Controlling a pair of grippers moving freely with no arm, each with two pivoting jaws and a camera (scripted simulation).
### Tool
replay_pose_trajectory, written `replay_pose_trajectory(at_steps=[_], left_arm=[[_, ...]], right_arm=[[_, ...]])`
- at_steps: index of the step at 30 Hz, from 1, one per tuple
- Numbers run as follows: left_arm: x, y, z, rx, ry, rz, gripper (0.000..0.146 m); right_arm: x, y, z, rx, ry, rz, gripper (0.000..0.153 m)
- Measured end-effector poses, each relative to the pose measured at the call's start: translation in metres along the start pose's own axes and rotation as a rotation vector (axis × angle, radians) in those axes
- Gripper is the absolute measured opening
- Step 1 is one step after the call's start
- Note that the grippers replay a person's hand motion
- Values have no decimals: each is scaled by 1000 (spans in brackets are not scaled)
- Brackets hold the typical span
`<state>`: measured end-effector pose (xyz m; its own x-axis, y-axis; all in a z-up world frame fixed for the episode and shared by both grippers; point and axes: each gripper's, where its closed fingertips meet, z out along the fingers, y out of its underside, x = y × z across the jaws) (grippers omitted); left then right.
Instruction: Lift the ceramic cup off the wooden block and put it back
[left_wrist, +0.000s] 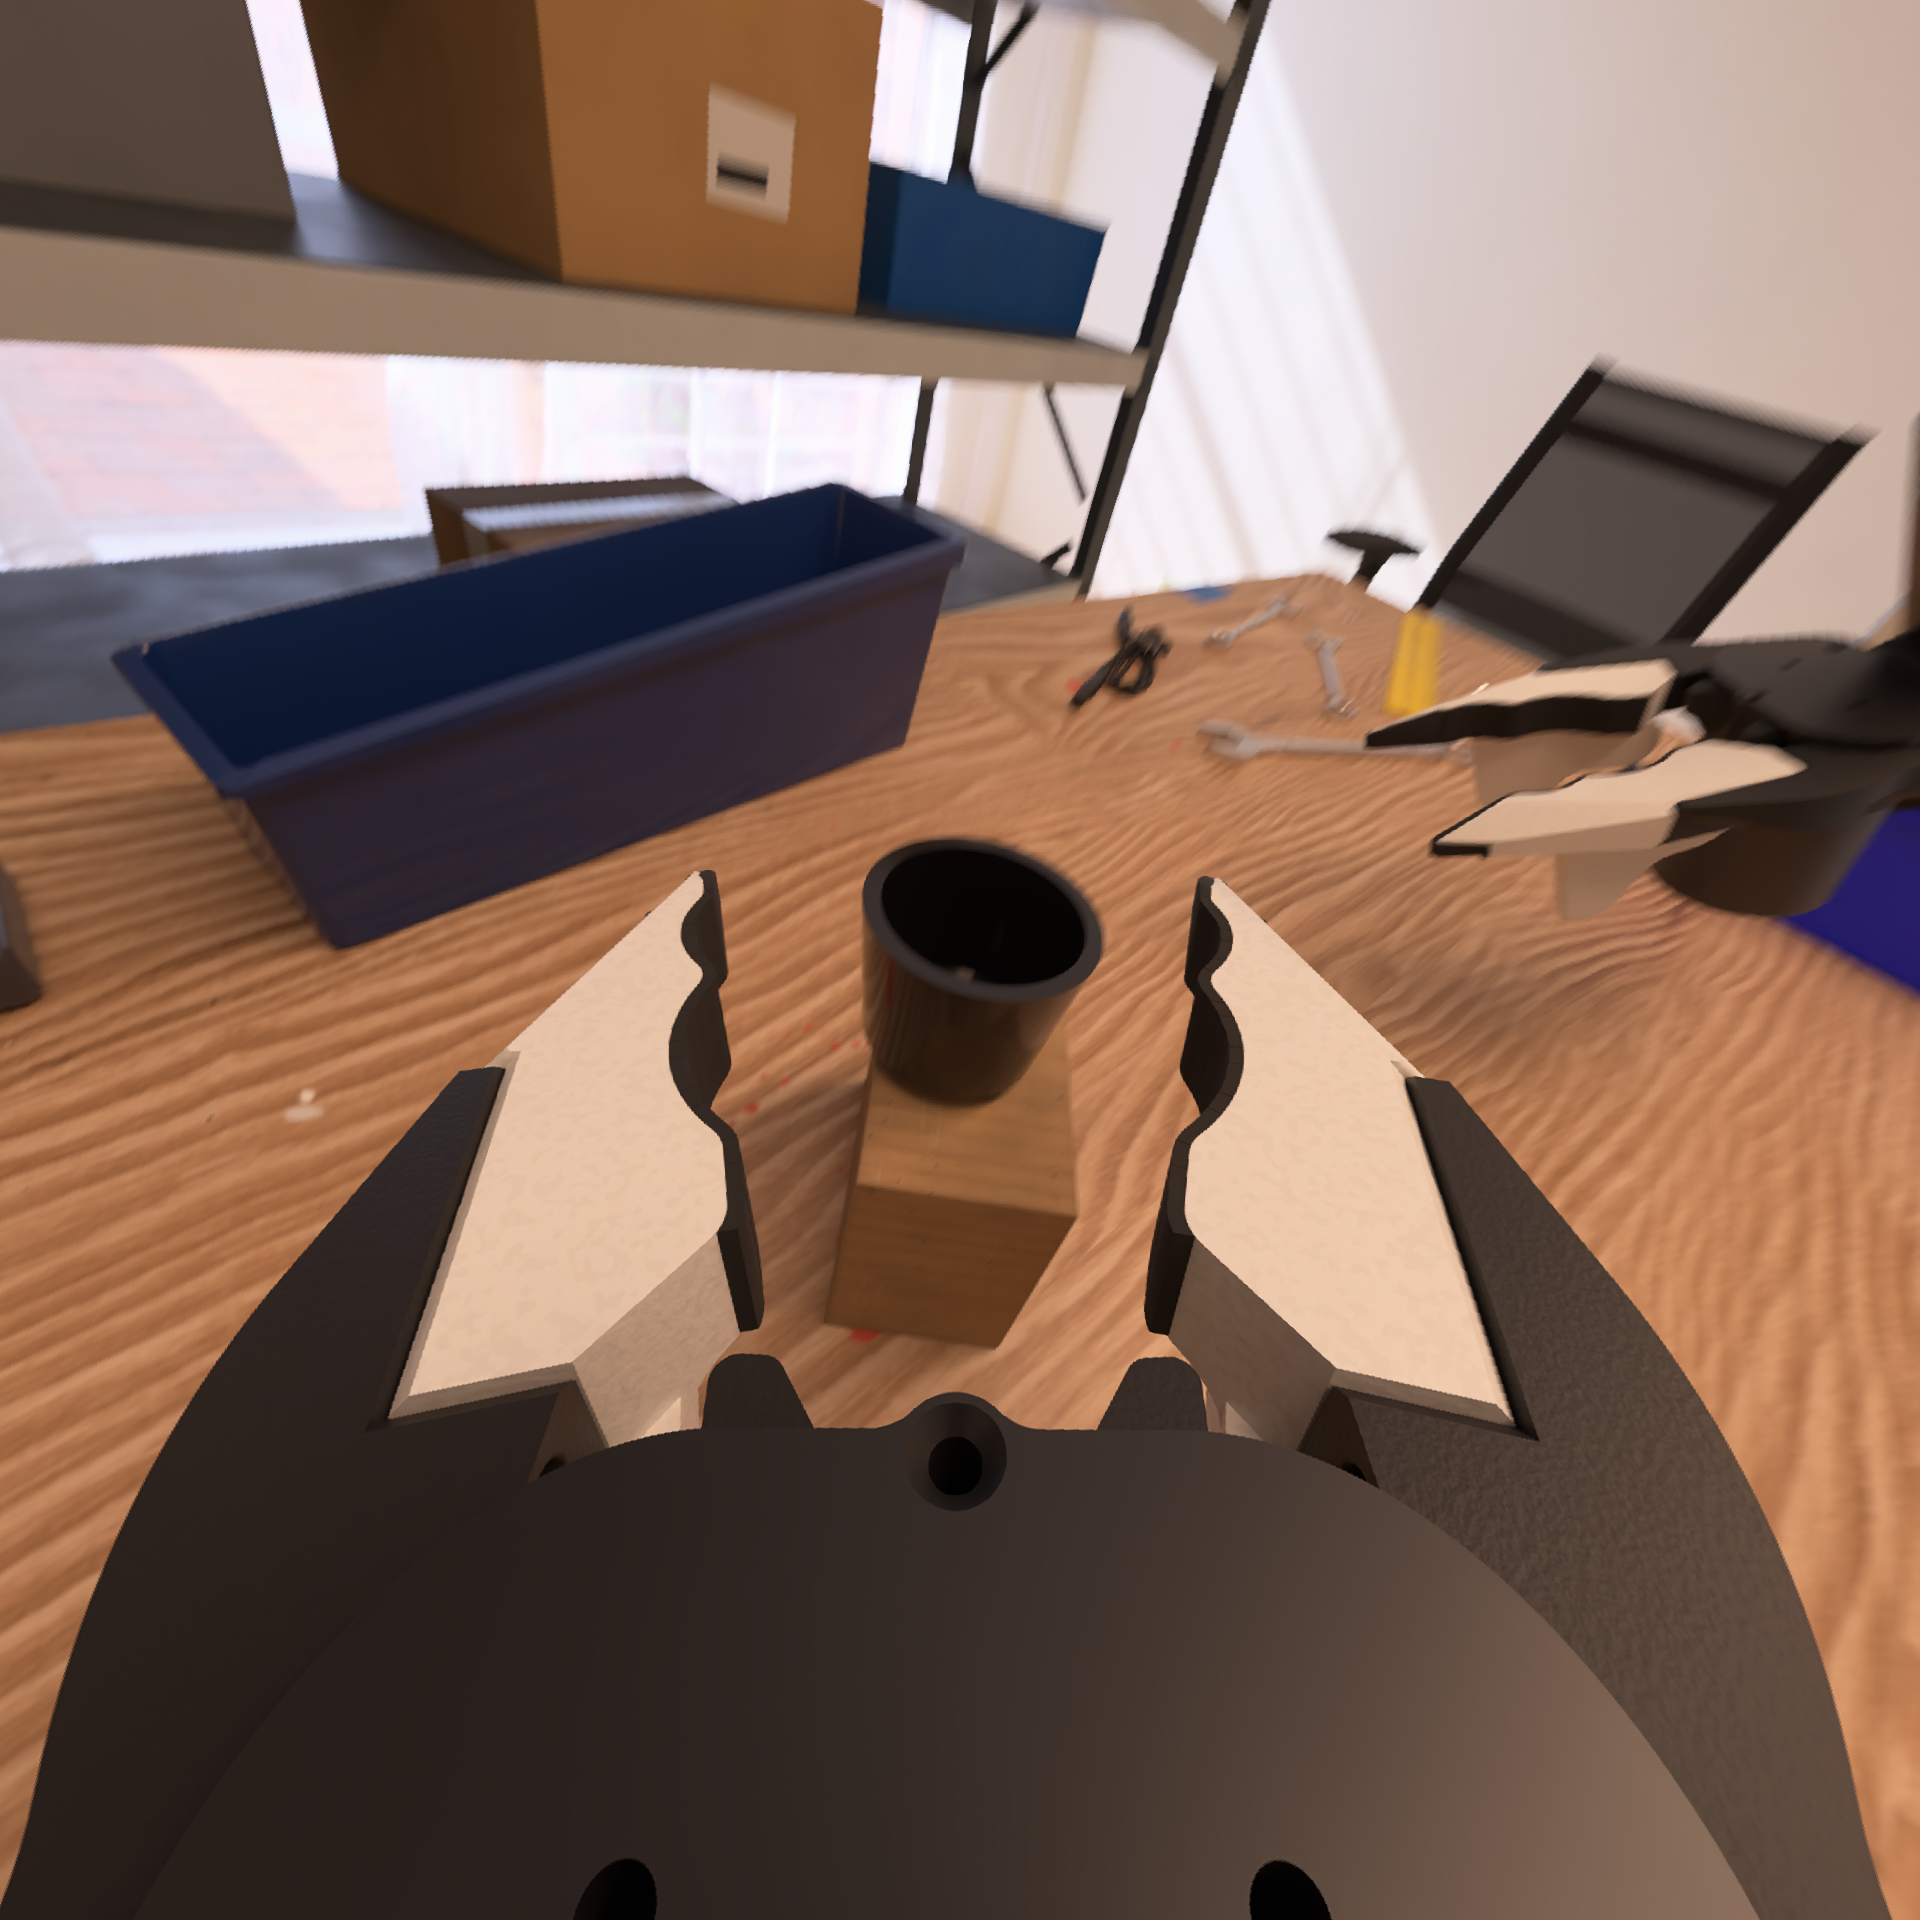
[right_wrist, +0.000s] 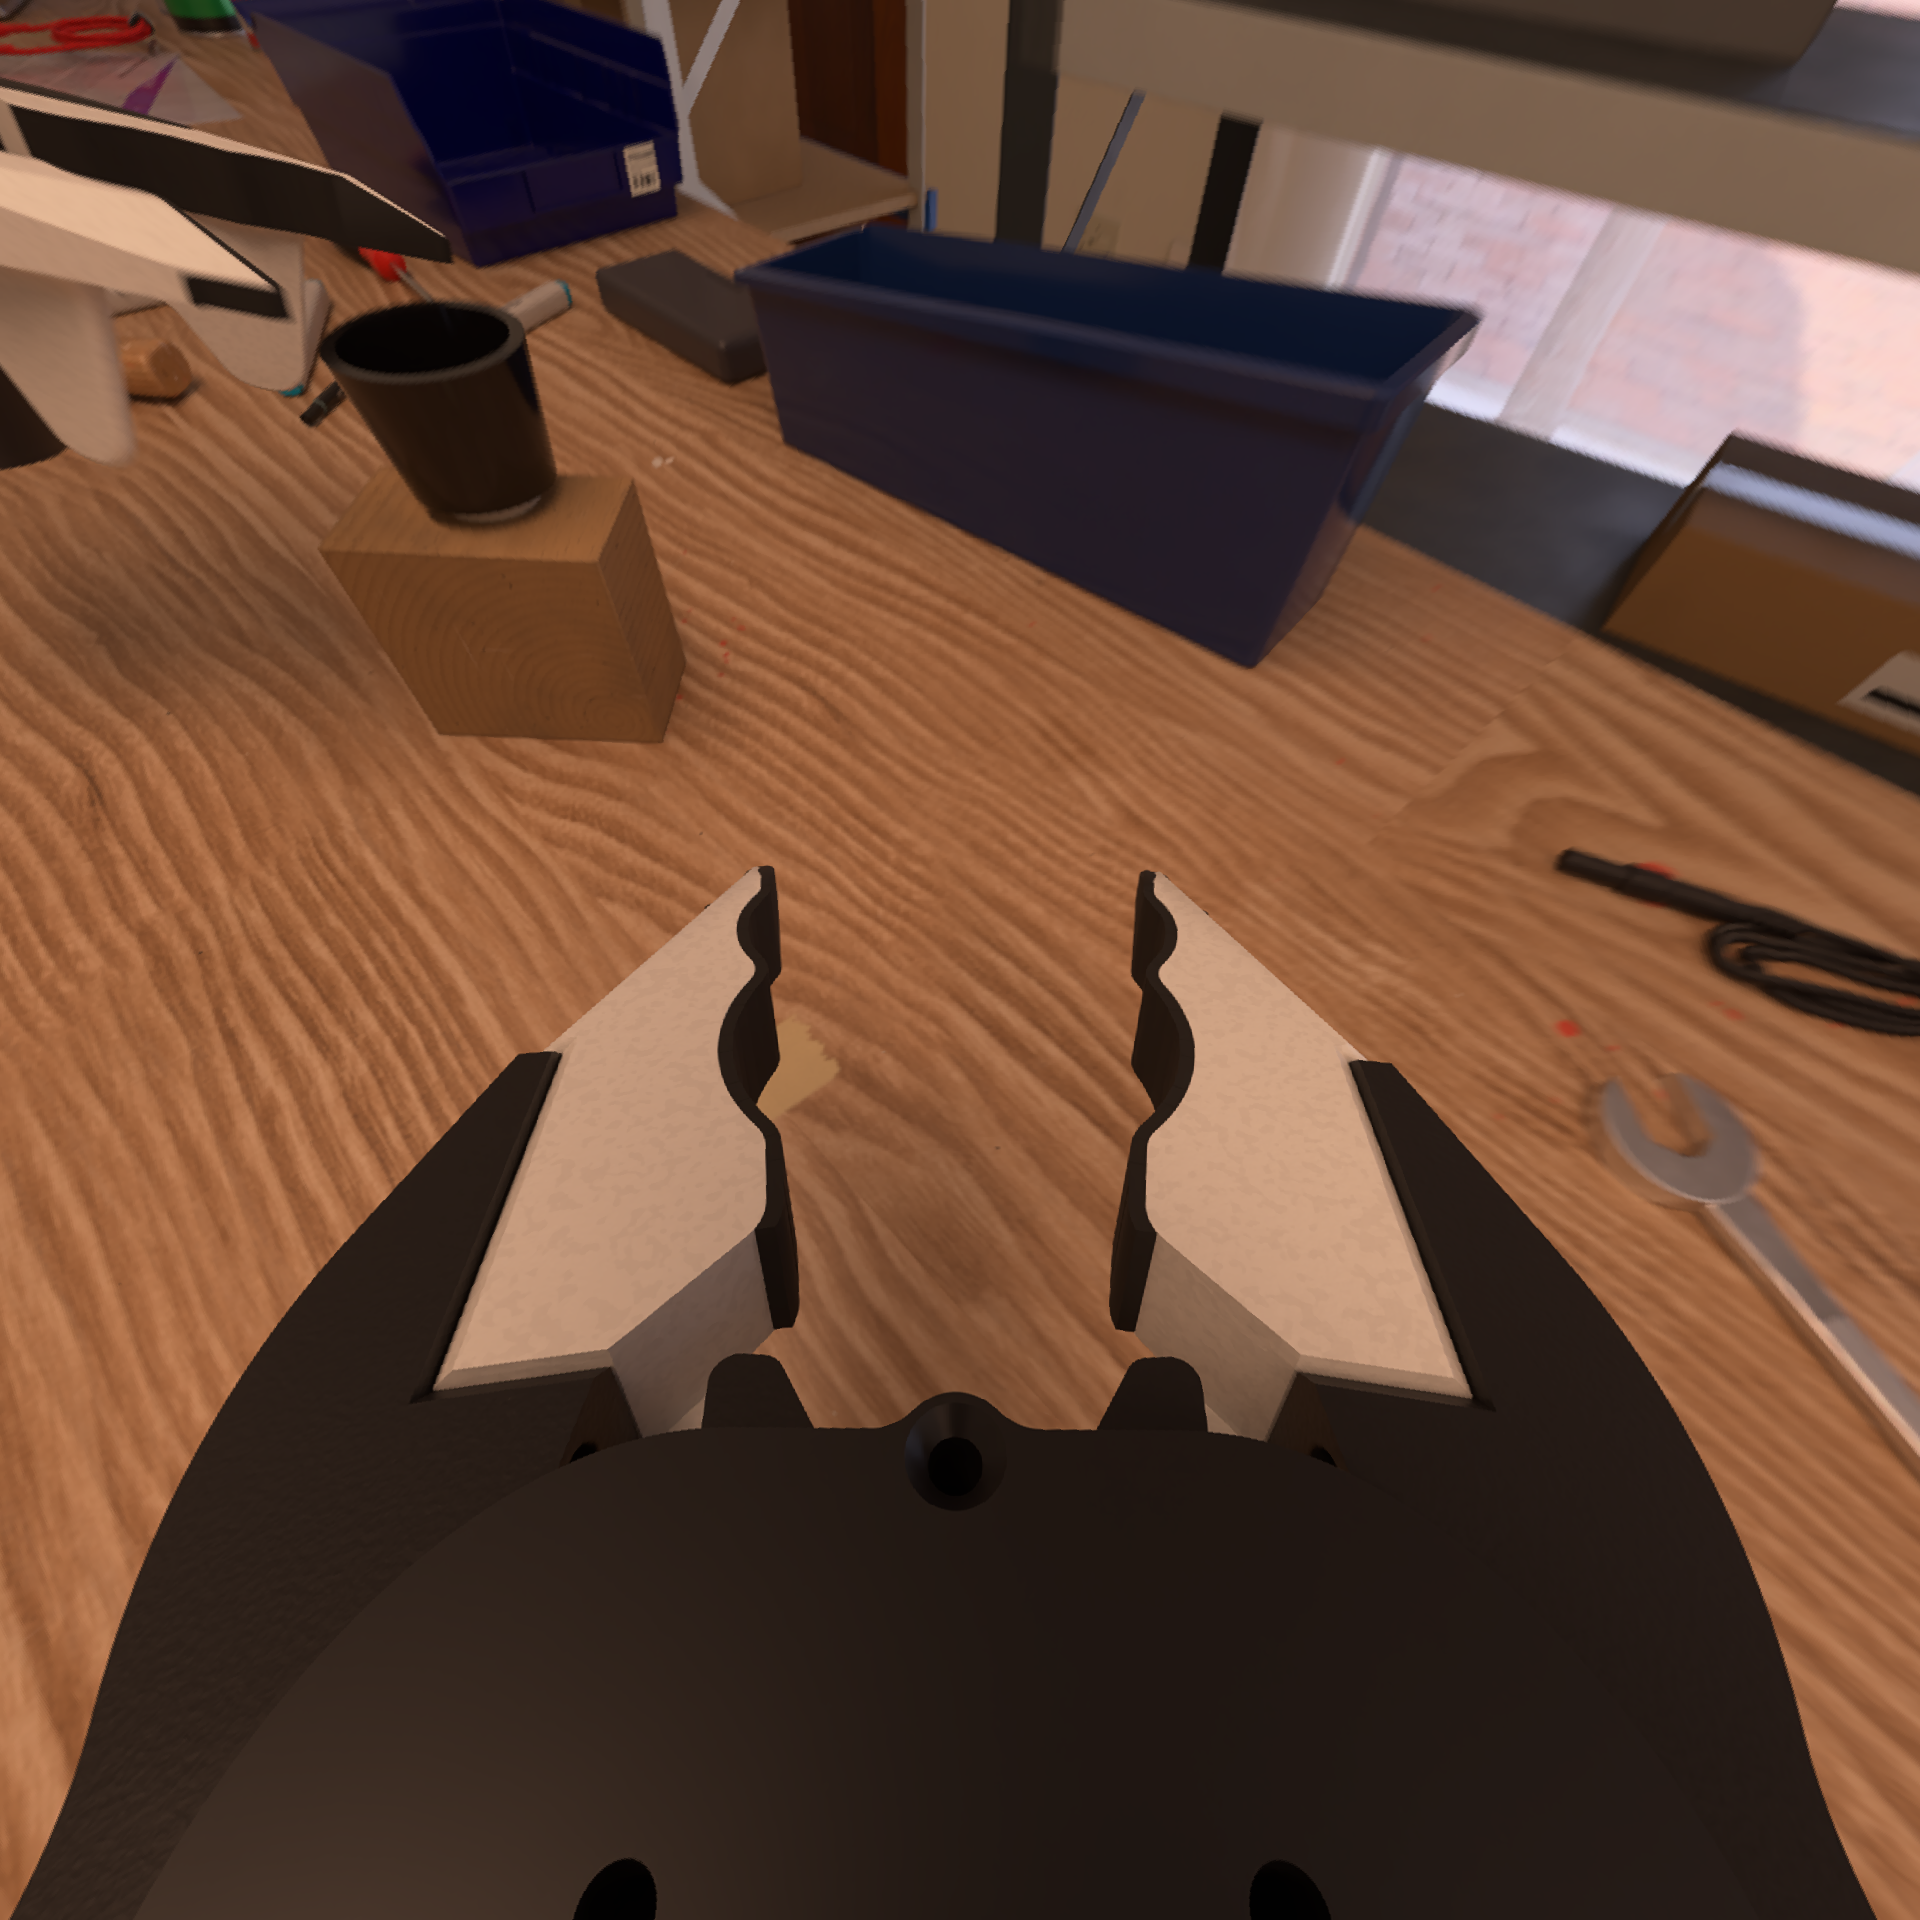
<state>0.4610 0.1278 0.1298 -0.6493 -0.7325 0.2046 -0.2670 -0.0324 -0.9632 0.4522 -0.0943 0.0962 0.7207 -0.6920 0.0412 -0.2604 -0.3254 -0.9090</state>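
Note:
A black ceramic cup (left_wrist: 971, 997) stands upright on a wooden block (left_wrist: 951, 1216) on the wooden table. My left gripper (left_wrist: 956, 894) is open, with its fingers on either side of the cup and apart from it, above the block. In the right wrist view the cup (right_wrist: 442, 410) sits on the block (right_wrist: 509, 613) at the upper left, with the left gripper (right_wrist: 343, 244) just beside it. My right gripper (right_wrist: 954, 878) is open and empty over bare table, well to the right of the block. It also shows in the left wrist view (left_wrist: 1413, 795).
A long dark blue bin (left_wrist: 540, 696) stands behind the block, also in the right wrist view (right_wrist: 1091, 436). Wrenches (left_wrist: 1278, 743), a black cable (left_wrist: 1127, 665) and a yellow tool (left_wrist: 1415, 660) lie at the far right. A wrench (right_wrist: 1704, 1174) and cable (right_wrist: 1787, 945) lie right of my right gripper. A shelf rack stands behind.

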Motion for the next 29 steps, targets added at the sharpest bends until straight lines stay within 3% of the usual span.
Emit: replay_pose_trajectory(at_steps=[3, 7, 10, 14, 20, 23, 27, 29], left_arm=[[9, -32, -19, 153, 72, -32, 95], [10, -55, -39, 278, 51, -6, 95], [14, -54, -38, 279, 74, -29, 97], [23, -41, -26, 230, 161, -86, 96], [68, -41, -32, 188, 496, -209, 86], [61, -46, -36, 253, 407, -97, 75], [49, -24, -19, 176, 272, 77, 75], [48, -15, -14, 154, 250, 85, 75]], right_arm=[[7, -18, -21, 57, 35, -23, 74], [15, -39, -49, 154, 79, -29, 74], [22, -44, -59, 196, 133, -54, 72], [26, -33, -49, 169, 108, -29, 67], [12, -21, -32, 117, 8, 23, 75], [-3, -22, -30, 123, -15, -18, 75], [-13, -17, -25, 108, -19, -63, 74], [-14, -14, -22, 102, -12, -72, 71]])
